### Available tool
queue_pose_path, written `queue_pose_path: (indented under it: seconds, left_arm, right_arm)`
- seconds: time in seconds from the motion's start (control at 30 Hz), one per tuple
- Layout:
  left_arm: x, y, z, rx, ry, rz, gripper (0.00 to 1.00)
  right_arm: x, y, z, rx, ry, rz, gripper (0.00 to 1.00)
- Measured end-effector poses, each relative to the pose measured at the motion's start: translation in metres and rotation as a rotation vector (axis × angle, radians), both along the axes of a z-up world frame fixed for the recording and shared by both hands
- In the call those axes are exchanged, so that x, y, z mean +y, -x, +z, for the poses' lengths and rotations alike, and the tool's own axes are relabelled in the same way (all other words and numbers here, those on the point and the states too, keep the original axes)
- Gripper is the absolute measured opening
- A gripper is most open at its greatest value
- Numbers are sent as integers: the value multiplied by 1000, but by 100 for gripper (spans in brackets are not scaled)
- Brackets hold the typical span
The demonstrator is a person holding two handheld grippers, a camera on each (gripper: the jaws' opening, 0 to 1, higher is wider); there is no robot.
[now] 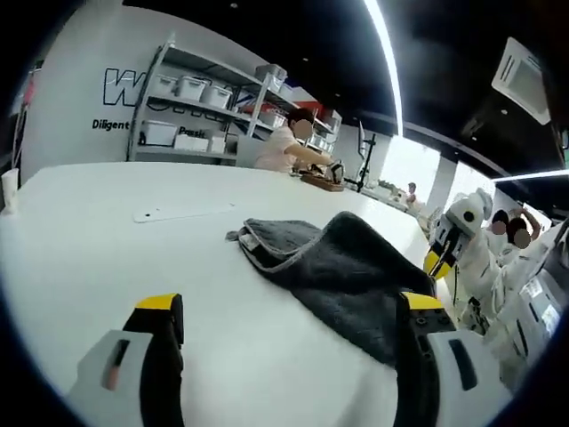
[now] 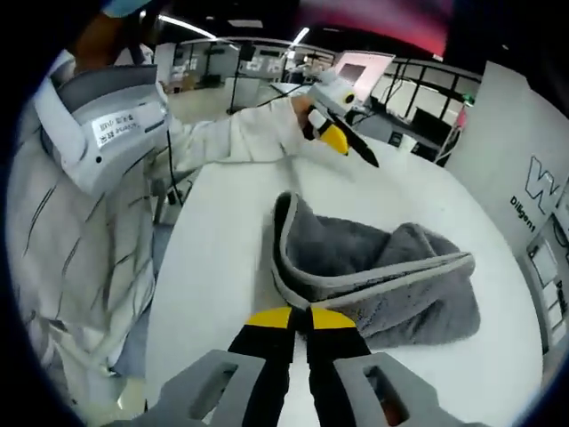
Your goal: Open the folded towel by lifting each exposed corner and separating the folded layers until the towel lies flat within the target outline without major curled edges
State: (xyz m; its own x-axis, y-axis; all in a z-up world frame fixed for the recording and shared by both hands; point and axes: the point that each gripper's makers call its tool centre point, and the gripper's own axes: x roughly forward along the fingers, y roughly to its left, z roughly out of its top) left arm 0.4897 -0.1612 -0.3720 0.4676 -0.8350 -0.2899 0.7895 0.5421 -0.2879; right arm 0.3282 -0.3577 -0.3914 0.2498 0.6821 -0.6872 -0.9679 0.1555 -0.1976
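Observation:
A dark grey towel (image 1: 342, 267) with pale edging lies folded on the white table (image 1: 107, 240), humped up on its right side. My left gripper (image 1: 289, 307) hovers open in front of it, nothing between its wide-set yellow-tipped jaws. In the right gripper view the towel (image 2: 391, 276) shows a curled, doubled edge. My right gripper (image 2: 300, 318) is shut on the towel's near edge, where the pale trim runs in between the yellow tips. The left gripper (image 2: 351, 147) hangs over the table's far side, held by a white-sleeved arm. The right gripper (image 1: 442, 249) shows beside the towel's far right edge.
A thin flat white strip (image 1: 178, 213) lies on the table behind the towel, and a white cup (image 1: 9, 189) stands at the left edge. Metal shelves with bins (image 1: 200, 98) line the wall. A person (image 1: 284, 142) works at the table's far end.

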Motion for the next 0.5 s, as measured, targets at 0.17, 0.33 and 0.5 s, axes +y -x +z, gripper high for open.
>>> queue_pose_path:
  seconds: [0.17, 0.33, 0.5]
  left_arm:
    - [-2, 1, -1, 3, 0, -2, 98]
    - [-2, 0, -2, 5, -5, -7, 98]
    - [-2, -1, -2, 7, -8, -8, 98]
  right_arm:
    - [0, 7, -12, 25, 31, 24, 0]
    - [0, 13, -26, 49, 71, 43, 0]
    - [-2, 13, -35, 93, 92, 36, 0]
